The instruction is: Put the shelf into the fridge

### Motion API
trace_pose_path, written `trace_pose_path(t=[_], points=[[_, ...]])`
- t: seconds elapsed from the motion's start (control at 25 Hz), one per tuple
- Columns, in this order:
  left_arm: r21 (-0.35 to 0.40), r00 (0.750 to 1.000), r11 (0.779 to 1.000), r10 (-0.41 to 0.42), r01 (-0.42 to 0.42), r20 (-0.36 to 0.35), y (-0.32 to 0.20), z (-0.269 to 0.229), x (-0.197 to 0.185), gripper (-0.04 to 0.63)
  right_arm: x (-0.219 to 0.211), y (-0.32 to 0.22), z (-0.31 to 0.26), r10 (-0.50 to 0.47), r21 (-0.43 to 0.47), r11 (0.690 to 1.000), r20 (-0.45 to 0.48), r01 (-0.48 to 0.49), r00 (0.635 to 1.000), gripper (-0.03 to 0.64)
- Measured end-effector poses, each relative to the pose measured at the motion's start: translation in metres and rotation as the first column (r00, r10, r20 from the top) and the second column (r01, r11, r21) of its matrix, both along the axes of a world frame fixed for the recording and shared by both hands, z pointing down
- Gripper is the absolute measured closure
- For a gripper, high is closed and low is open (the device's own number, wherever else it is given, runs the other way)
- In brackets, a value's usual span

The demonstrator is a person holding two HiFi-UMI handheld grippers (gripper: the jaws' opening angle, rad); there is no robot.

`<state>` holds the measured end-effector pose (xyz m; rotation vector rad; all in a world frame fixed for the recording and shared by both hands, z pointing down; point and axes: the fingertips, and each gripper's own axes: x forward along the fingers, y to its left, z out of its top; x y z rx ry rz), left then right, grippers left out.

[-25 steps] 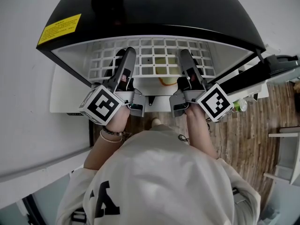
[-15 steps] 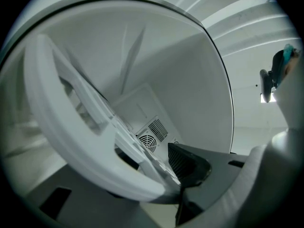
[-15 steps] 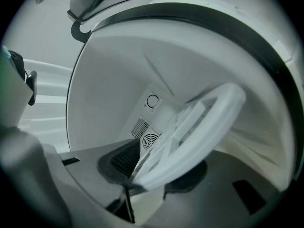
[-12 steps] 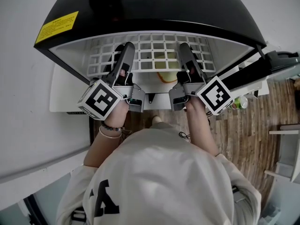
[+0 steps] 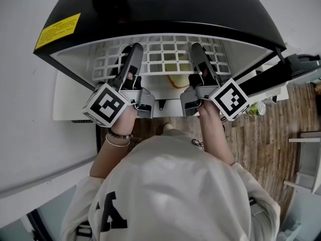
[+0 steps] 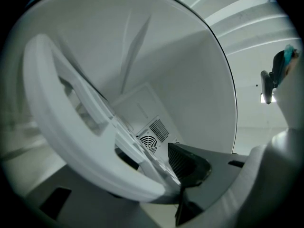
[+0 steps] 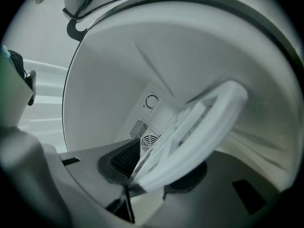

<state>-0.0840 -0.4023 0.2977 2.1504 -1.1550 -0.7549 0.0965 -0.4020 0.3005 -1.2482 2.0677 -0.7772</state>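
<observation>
Shelf (image 5: 161, 54), white grid, partway inside black-topped fridge (image 5: 165, 9); left gripper (image 5: 135, 51) and right gripper (image 5: 195, 49) each pinch its near rim (fan grille (image 6: 148, 140) on rear wall beyond); yellow label (image 5: 57, 30) on top.

Head view – fridge (image 5: 165, 14) at 12 o'clock from the person, open toward them. Fridge door (image 5: 273, 74) stands out at 3 o'clock. A label (image 5: 57, 30) sits on the fridge top at 10 o'clock.

The shelf (image 5: 163, 59) lies in the mouth of the cavity, under the top, spanning it side to side.

Left tongs (image 5: 134, 50) are on the shelf at 11 o'clock and right tongs (image 5: 196, 49) at 1 o'clock, side by side but apart.

Gripper views – the shelf rim sits between each pair of jaws, pads against it. Behind the shelf, on the rear wall, is a vent (image 6: 151, 137), with a dial (image 7: 151, 101) above it.
</observation>
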Motion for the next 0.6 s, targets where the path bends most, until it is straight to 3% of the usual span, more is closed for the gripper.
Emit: trace_pose_path(t=[0.6], points=[[0.001,1.0,1.0,0.005,-0.005,0.004,-0.008,-0.001,-0.0003,0.419,0.0018,-0.0089,0.0018,0.037,-0.013,0.999,0.021,-0.037,0.999,0.456]])
